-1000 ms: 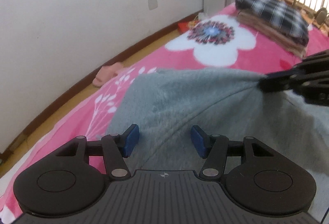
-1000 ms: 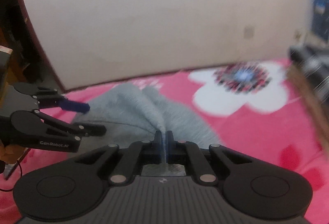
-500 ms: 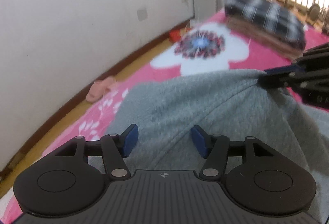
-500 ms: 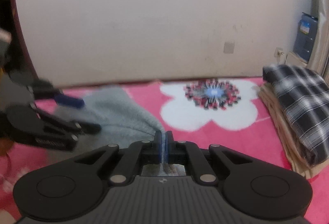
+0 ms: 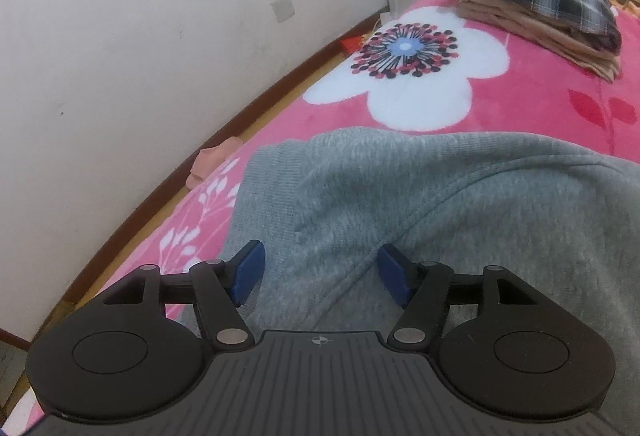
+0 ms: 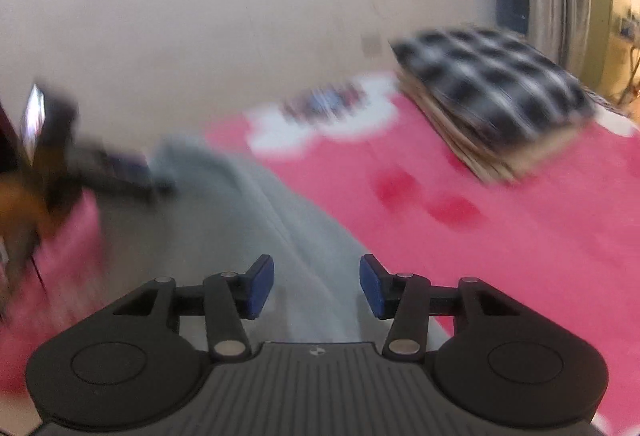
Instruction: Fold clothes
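Grey knit fills my near view: the sweatshirt (image 5: pixel 400 204) lies spread on the pink floral blanket (image 5: pixel 540 104). My left tool (image 5: pixel 318 274) and right tool (image 6: pixel 316 286) are both opening above it, gripping nothing. Beyond sits a plaid-topped folded pile (image 5: pixel 536 0).

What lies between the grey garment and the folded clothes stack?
Bare pink blanket with its white flower print separates grey garment from folded stack, clearest in the left wrist view.
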